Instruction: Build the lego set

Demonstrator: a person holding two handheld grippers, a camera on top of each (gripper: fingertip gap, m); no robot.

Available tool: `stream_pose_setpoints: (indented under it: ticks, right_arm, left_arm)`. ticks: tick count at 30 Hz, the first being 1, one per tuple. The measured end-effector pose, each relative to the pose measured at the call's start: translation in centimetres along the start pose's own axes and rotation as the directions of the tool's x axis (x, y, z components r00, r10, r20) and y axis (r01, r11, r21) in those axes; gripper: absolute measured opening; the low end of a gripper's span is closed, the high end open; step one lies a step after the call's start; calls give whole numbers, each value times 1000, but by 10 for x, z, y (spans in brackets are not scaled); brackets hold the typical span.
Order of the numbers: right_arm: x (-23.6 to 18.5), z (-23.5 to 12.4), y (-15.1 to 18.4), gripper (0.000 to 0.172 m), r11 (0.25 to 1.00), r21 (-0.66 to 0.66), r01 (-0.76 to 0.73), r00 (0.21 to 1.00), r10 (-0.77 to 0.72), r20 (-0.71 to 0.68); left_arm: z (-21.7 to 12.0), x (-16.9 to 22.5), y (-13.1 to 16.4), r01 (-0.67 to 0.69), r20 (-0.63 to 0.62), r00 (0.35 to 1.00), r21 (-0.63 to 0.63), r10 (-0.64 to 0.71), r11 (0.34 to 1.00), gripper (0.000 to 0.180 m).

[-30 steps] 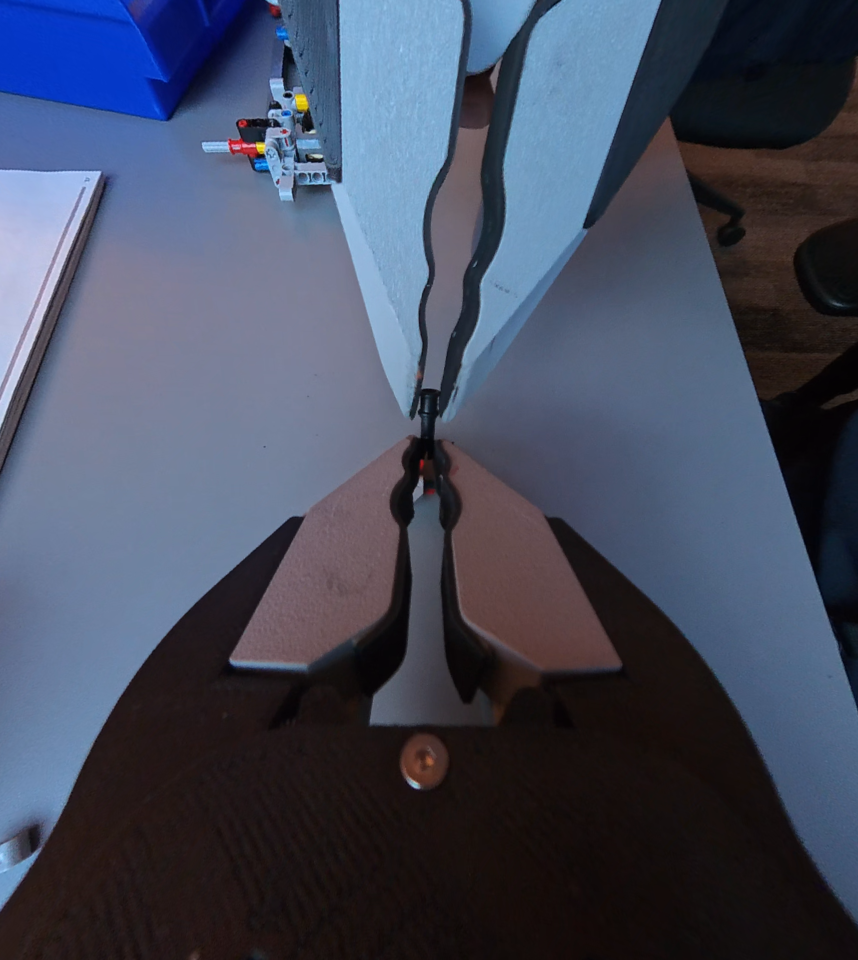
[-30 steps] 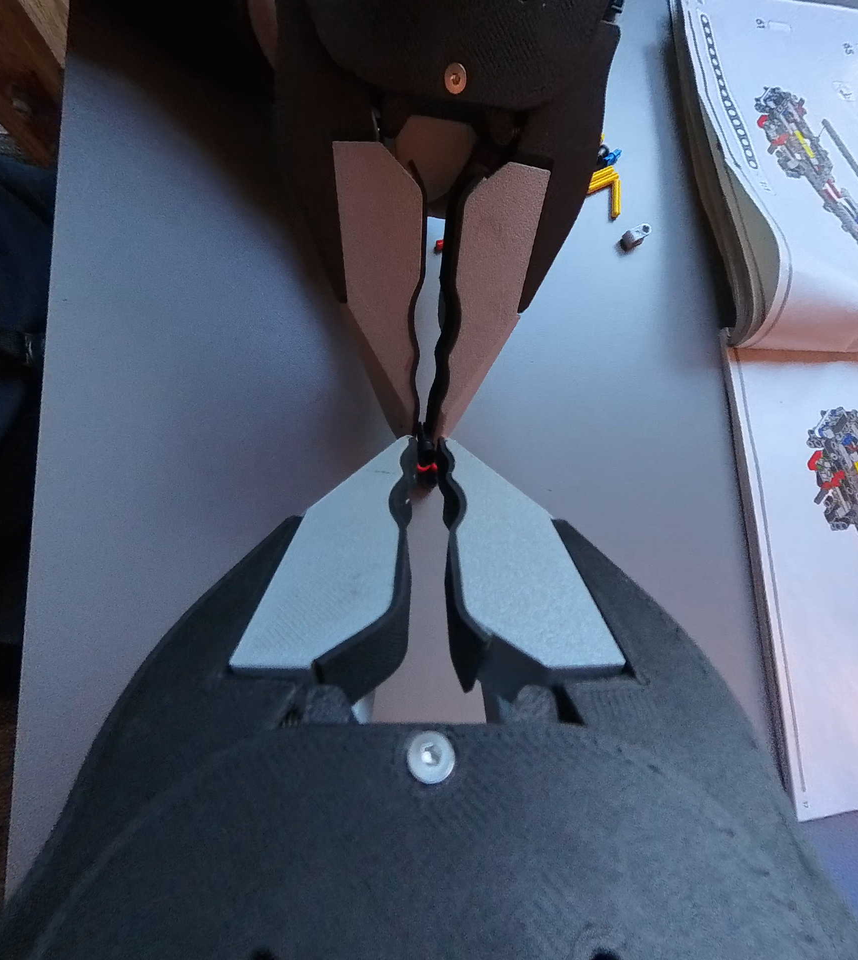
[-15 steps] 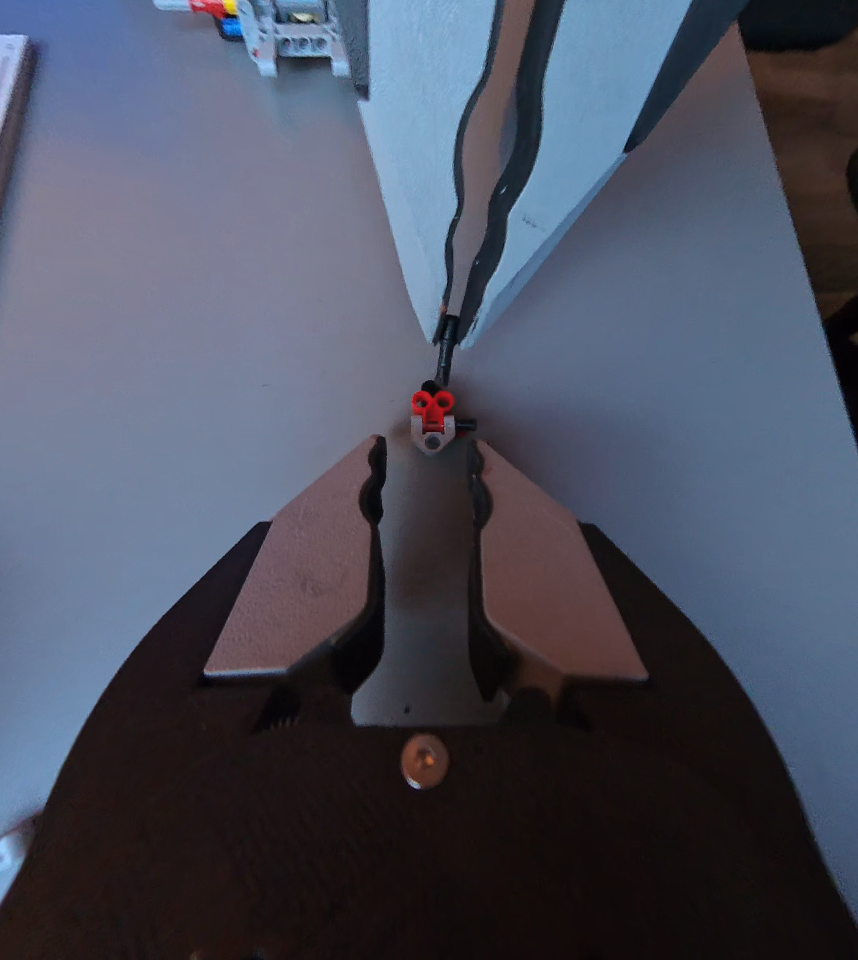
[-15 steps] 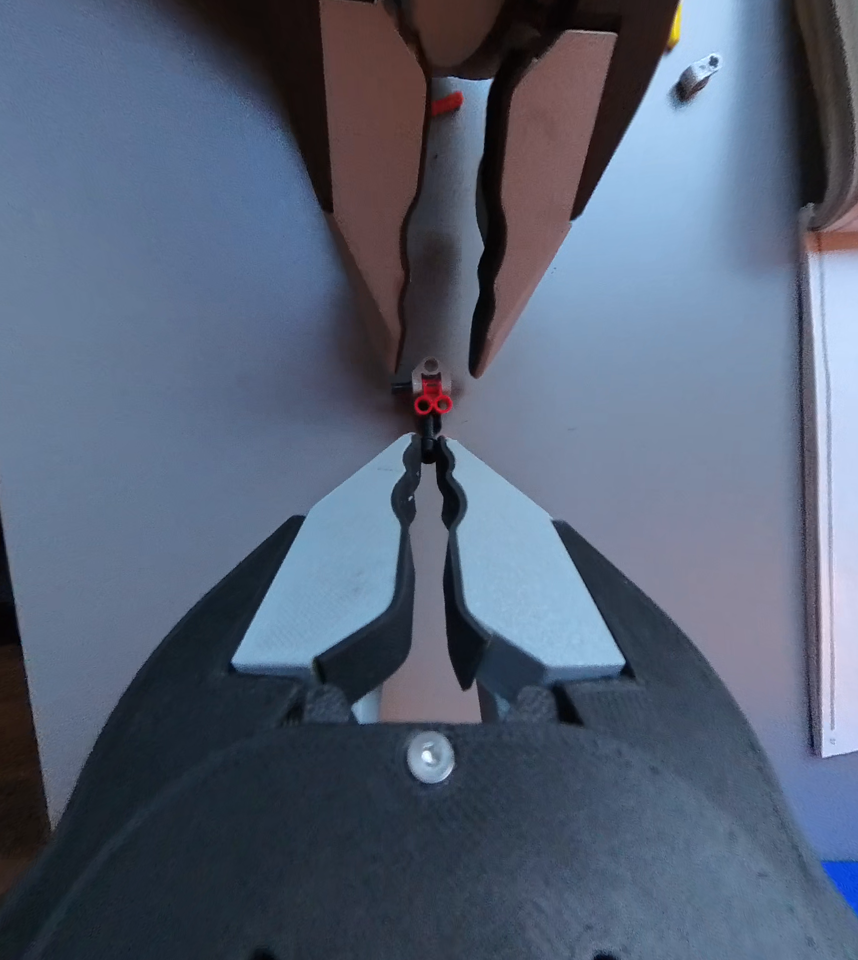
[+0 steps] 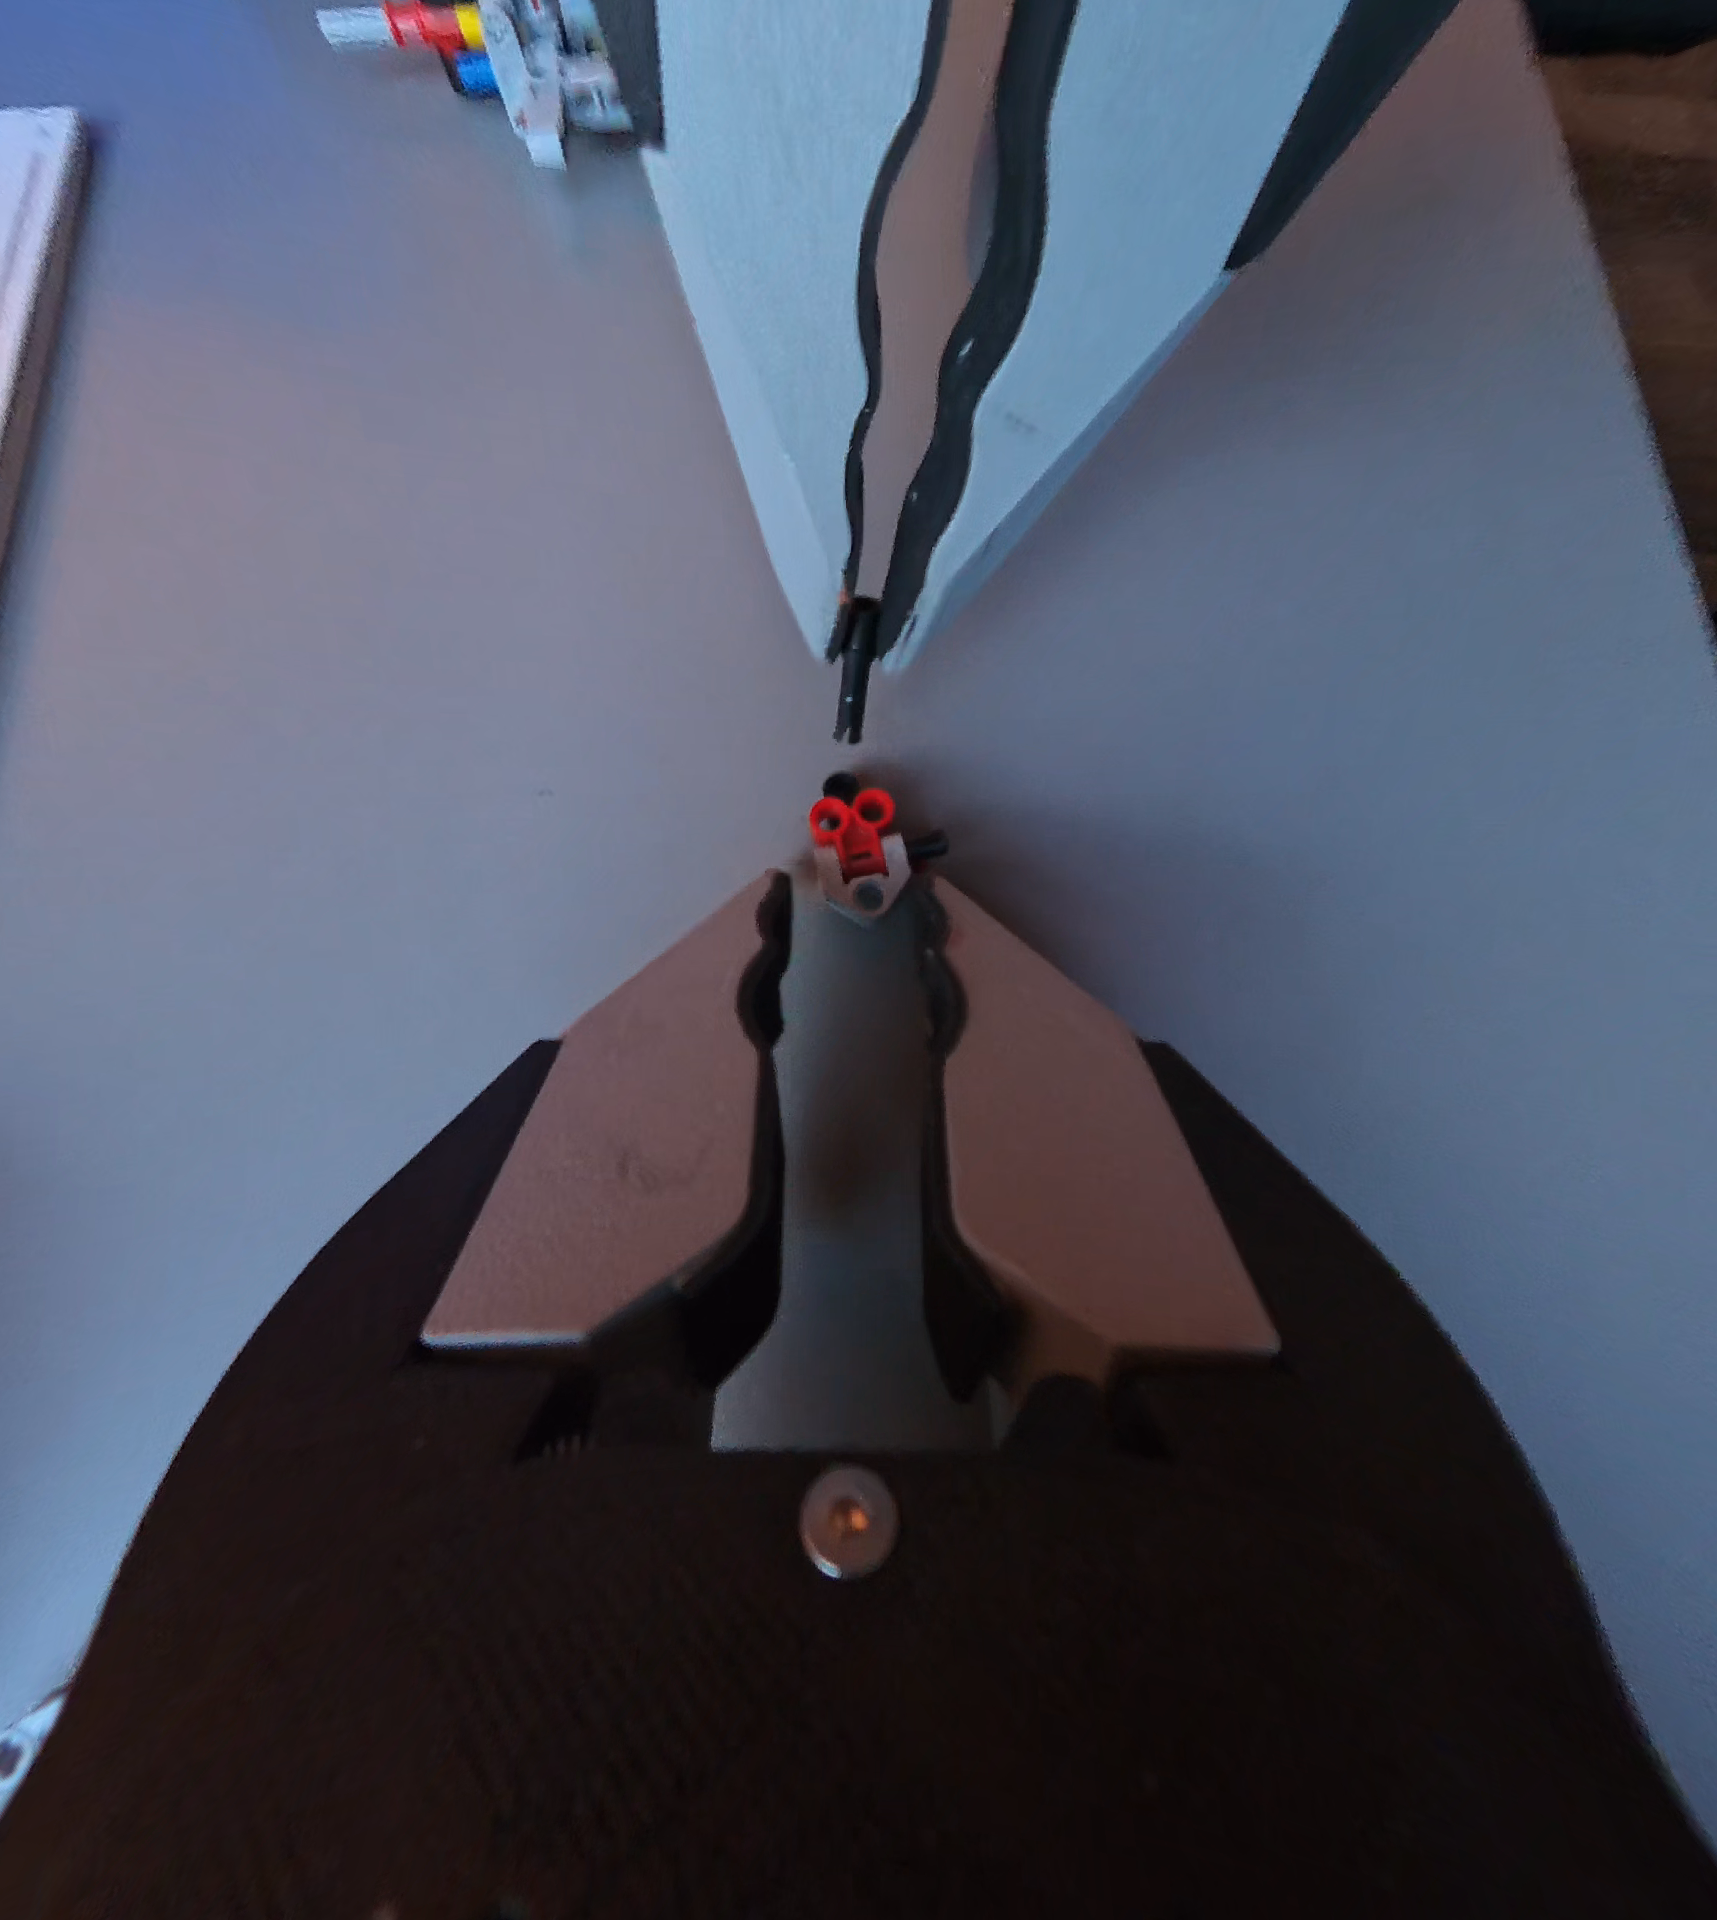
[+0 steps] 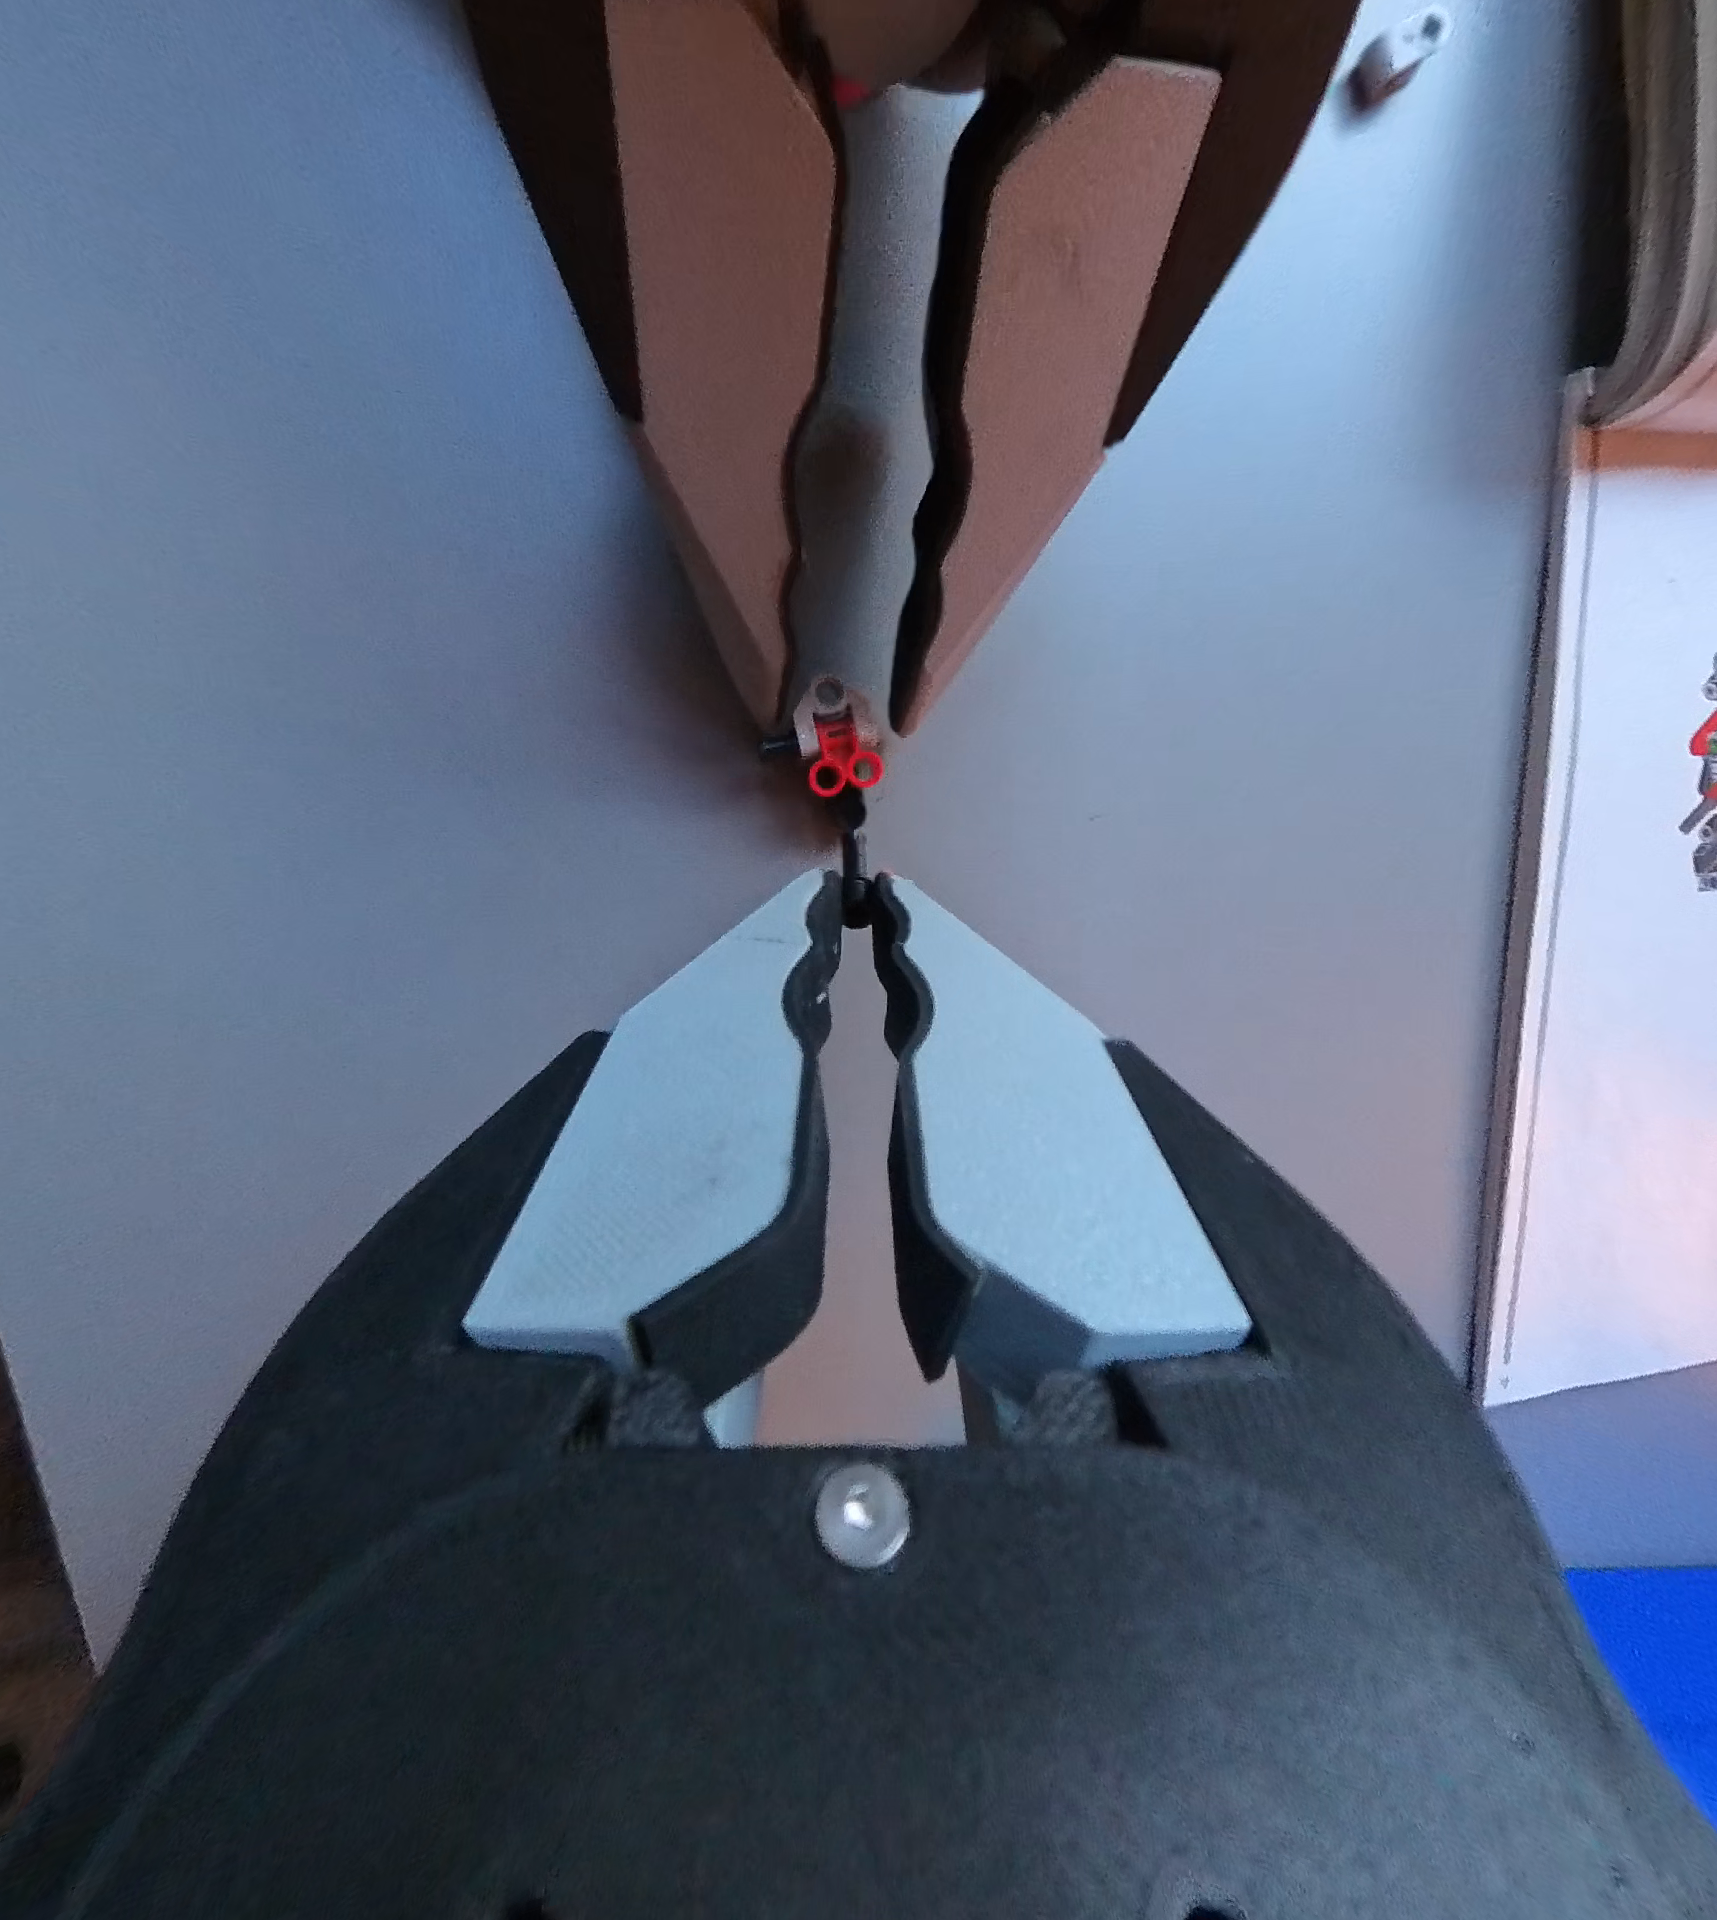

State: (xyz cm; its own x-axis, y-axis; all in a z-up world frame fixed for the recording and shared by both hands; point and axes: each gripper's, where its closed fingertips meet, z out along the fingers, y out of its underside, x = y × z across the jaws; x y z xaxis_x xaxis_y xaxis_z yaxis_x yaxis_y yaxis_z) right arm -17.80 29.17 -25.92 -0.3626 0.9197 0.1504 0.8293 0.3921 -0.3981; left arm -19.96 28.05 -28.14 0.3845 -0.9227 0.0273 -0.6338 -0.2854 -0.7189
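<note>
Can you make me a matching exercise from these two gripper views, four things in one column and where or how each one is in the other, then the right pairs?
Things:
1. black pin
2. red and grey piece
3. open booklet
4. blue bin

Places or states:
A. lies on the table between the open left gripper's fingertips
B. bottom right corner of the right wrist view
C. pinched at the right gripper's fingertips
D. along the table's right edge, pictures facing up

Pairs: 1-C, 2-A, 3-D, 4-B

Small brick assembly (image 5: 859, 847) on table (image 5: 314, 623), between facing grippers.
</note>
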Motion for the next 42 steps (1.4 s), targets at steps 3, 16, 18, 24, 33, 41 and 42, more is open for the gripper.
stream_pose_setpoints:
  ticks: [3, 16, 18, 24, 33, 41, 42]
  right_arm:
    - [1, -6, -6, 3, 998, 51, -42, 999, 41, 3]
    - [-2, -28, -31, 3, 939, 260, -224, 973, 201, 111]
    - [-3, -25, -32, 3, 935, 267, -234, 970, 207, 125]
    - [1, -33, -49, 3, 851, 407, -334, 939, 264, 220]
    - [4, -38, -33, 3, 898, 355, -259, 964, 219, 149]
    - [6, -35, -36, 3, 931, 303, -206, 977, 180, 111]
    - [5, -35, -36, 3, 934, 295, -201, 978, 175, 110]
  left_arm:
    - [-14, 3, -20, 44, -31, 999, 102, -41, 994, 24]
    - [-13, 13, -35, -5, 3, 1000, 144, 5, 990, 13]
    - [-13, 13, -37, 6, -7, 1000, 156, -5, 988, 8]
    - [-18, 11, -49, 92, -43, 996, 249, -84, 964, 2]
    - [-18, 6, -48, 77, -17, 997, 261, -75, 962, 2]
    - [-18, 5, -46, 63, 6, 998, 247, -67, 967, 2]
    - [-18, 5, -46, 61, 7, 998, 244, -64, 968, 2]
